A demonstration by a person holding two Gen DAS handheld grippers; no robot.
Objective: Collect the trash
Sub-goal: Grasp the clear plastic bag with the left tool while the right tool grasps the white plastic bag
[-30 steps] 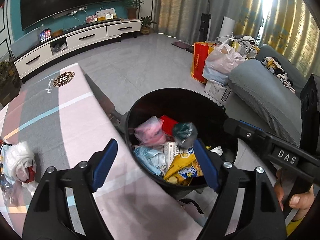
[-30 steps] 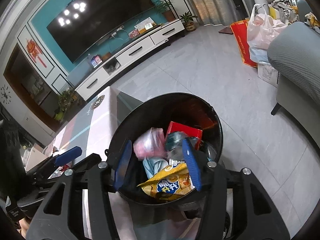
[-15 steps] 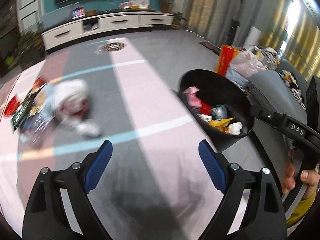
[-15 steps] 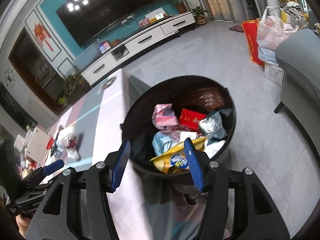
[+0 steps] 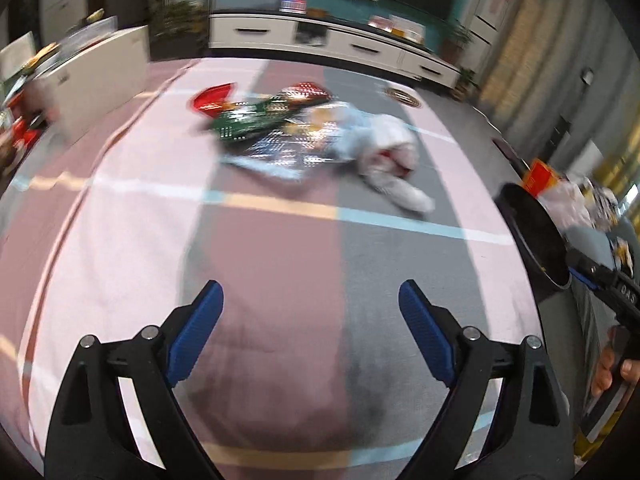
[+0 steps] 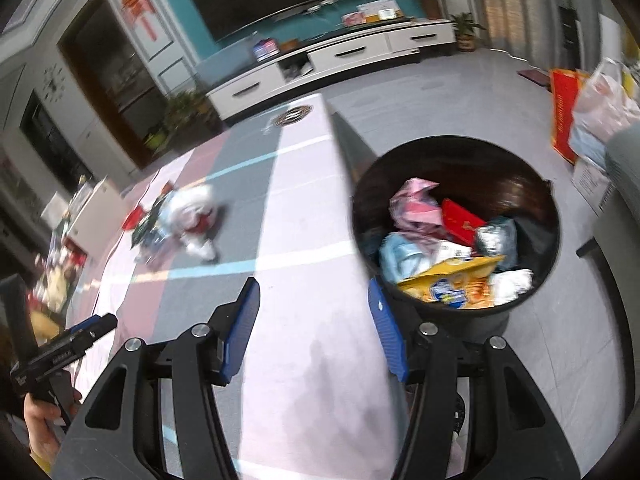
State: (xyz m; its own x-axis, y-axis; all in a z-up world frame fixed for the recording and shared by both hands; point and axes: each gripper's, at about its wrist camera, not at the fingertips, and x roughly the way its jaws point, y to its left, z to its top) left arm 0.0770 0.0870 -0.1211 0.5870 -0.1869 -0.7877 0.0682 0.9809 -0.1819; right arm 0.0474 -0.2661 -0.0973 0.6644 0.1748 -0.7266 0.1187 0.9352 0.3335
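So the left hand-held gripper [image 5: 310, 312] is spread wide over the striped tabletop [image 5: 280, 248] with nothing between its pads. The leftover trash pile [image 5: 320, 136], a white bag plus green and red wrappers, sits on the tabletop further out from the gripper. The right hand-held gripper [image 6: 314, 312] is about half open and empty, right beside the black bin [image 6: 456, 312], which is full of wrappers.

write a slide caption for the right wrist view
Right gripper, open and empty, over the striped tablecloth beside a round black bin of wrappers; crumpled white plastic trash waits farther along.
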